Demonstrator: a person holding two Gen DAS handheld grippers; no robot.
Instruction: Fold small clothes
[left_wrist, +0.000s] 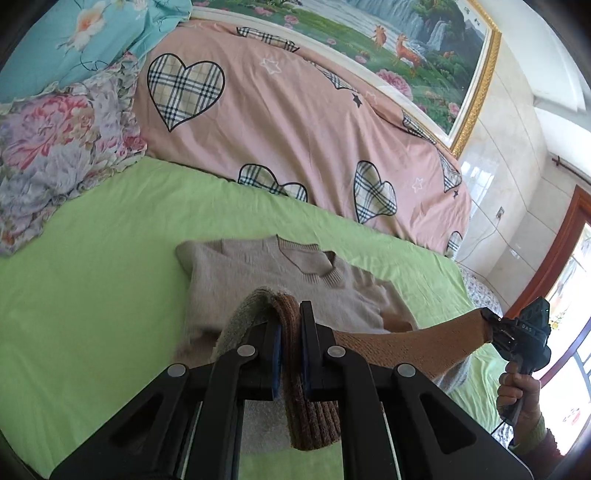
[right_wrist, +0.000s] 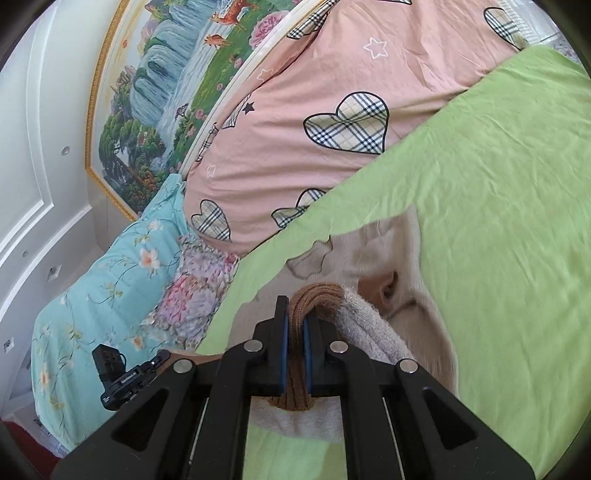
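Observation:
A small beige knit sweater (left_wrist: 258, 273) lies on the green sheet (left_wrist: 92, 295), its collar toward the pink quilt. Its brown ribbed hem (left_wrist: 406, 347) is lifted and stretched between both grippers. My left gripper (left_wrist: 290, 325) is shut on one end of the hem. My right gripper (right_wrist: 295, 325) is shut on the other end, with the sweater body (right_wrist: 388, 251) below it. The right gripper also shows at the right of the left wrist view (left_wrist: 517, 332), held by a hand. The left gripper's body shows in the right wrist view (right_wrist: 122, 376).
A pink quilt with plaid hearts (left_wrist: 295, 122) is piled behind the sweater. Floral pillows (left_wrist: 55, 140) lie at the left. A framed landscape picture (left_wrist: 424, 48) hangs on the wall. The bed edge and a window are at the right.

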